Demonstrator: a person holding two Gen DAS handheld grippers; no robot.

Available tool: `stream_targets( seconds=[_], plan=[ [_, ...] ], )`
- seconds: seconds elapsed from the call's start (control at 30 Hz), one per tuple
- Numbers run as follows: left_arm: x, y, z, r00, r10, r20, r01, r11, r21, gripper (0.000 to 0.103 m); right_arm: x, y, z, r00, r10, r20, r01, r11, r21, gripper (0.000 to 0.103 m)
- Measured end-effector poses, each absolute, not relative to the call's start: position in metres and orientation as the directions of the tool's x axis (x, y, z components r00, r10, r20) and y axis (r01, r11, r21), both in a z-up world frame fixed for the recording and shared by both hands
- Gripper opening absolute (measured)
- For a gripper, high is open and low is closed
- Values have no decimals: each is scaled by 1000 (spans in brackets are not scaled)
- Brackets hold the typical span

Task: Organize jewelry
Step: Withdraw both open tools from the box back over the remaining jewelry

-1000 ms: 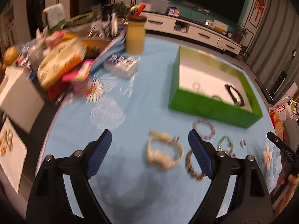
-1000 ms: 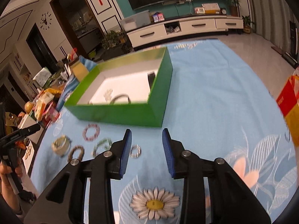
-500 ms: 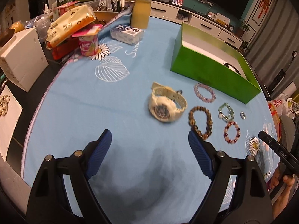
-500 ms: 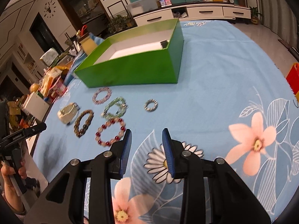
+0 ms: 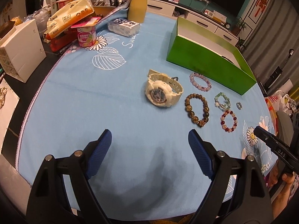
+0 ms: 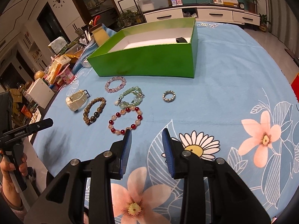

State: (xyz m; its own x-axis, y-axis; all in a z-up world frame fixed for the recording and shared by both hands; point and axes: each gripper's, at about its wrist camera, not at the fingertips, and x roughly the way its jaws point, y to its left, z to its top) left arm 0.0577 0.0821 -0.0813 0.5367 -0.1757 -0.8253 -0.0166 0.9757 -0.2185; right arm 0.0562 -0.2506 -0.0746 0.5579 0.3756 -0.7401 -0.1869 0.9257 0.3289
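Note:
A green box (image 5: 209,59) (image 6: 149,61) stands on the blue floral cloth with a black band inside (image 6: 181,40). In front of it lie a white watch (image 5: 162,91) (image 6: 76,100), a brown bead bracelet (image 5: 196,107) (image 6: 94,111), a pink bead bracelet (image 5: 200,82) (image 6: 115,84), a green bracelet (image 5: 222,100) (image 6: 130,97), a red and white bracelet (image 5: 229,121) (image 6: 125,120) and a small silver ring (image 5: 239,105) (image 6: 169,96). My left gripper (image 5: 149,141) is open wide and empty, short of the watch. My right gripper (image 6: 146,140) is open narrowly and empty, just short of the red and white bracelet.
Clutter lines the table's far left: a white carton (image 5: 20,48), snack bags (image 5: 69,16), a pink cup (image 5: 86,35), a tissue pack (image 5: 124,27) and a yellow bottle (image 5: 137,9). The cloth's edge drops off at left (image 5: 31,102).
Both grippers have pulled back toward the near table edge and lowered. The jewelry now lies farther ahead of them. Nothing was picked up.

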Motion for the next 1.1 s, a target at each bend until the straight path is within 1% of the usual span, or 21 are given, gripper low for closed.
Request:
stream_targets(
  seconds=[0.23, 0.73, 1.1],
  plan=[
    [57, 81, -86, 534, -187, -824, -2, 975, -222, 85, 56, -245, -79, 543, 375, -751, -189, 927, 325, 34],
    [55, 63, -81, 567, -224, -793, 93, 974, -208, 85, 64, -231, -86, 513, 383, -768, -206, 924, 323, 34],
    [59, 59, -79, 577, -235, -782, 118, 972, -205, 85, 83, -221, -95, 502, 357, -788, -161, 933, 321, 34]
  ],
)
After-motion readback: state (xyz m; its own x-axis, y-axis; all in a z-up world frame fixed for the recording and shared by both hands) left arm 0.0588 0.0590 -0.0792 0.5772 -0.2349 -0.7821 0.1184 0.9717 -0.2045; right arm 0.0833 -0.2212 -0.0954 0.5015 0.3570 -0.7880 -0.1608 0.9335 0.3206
